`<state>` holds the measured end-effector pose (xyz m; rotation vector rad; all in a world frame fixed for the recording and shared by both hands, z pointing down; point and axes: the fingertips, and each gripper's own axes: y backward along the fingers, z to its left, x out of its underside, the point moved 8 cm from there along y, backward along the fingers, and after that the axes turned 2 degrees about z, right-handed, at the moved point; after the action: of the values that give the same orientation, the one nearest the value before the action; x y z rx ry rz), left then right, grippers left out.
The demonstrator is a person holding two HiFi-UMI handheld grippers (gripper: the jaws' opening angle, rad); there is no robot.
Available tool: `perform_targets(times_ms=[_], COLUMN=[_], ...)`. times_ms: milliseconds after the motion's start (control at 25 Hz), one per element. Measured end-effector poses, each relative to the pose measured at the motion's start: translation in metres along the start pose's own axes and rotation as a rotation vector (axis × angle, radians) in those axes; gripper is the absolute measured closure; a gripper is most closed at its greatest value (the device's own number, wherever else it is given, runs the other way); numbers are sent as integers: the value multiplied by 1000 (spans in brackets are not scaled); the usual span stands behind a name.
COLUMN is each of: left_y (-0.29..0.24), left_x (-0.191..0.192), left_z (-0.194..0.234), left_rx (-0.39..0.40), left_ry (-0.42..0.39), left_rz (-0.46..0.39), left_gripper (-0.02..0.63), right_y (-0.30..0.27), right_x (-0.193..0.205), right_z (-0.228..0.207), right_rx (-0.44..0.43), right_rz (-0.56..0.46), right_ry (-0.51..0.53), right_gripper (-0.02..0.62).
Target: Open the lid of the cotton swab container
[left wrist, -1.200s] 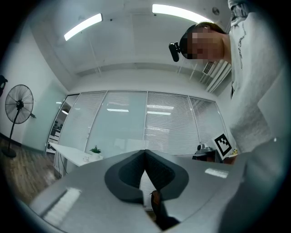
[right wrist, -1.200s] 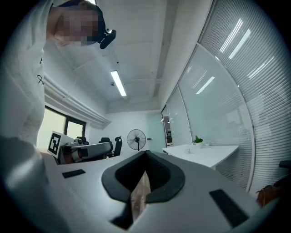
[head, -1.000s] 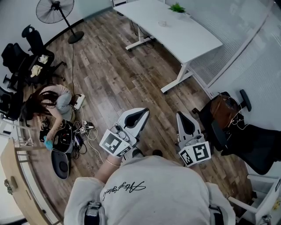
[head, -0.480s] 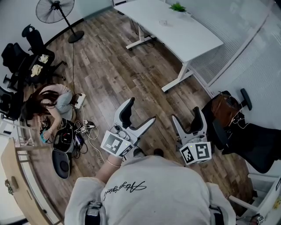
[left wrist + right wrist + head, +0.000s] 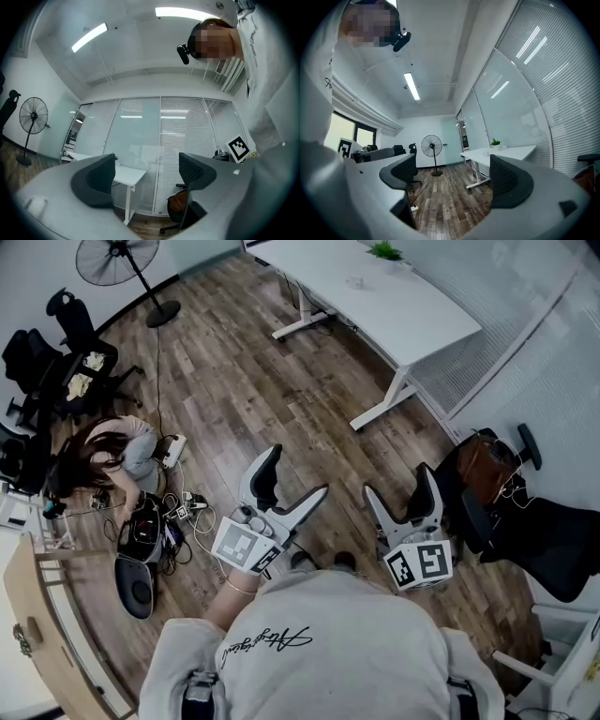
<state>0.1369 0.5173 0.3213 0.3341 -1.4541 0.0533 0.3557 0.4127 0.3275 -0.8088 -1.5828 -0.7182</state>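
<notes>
The person wears a pale grey sweatshirt (image 5: 328, 652) with black cursive lettering (image 5: 265, 640) and a thin wristband (image 5: 236, 587), while the left tongs (image 5: 295, 474) and the right tongs (image 5: 398, 482) are pale grey with black inner pads, each bearing a cube of black-and-white square markers.

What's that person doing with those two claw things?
A person holds two claws out above the wooden floor. The left claw and the right claw have both just been opening, with nothing between their jaws. The white table is across the room, and nothing on it is being touched.
</notes>
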Motion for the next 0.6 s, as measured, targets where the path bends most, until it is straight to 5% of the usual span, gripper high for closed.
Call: perform_targets(times_ms=[600], left_y=[55], left_x=[1], left_z=[28], left_rx=[42], left_ry=[5], left_rz=[29], left_gripper=[199], right_y=[-3], right_x=[15], right_z=[56], right_rx=[40], right_rz=[-20], right_ry=[-17], right_gripper=[123])
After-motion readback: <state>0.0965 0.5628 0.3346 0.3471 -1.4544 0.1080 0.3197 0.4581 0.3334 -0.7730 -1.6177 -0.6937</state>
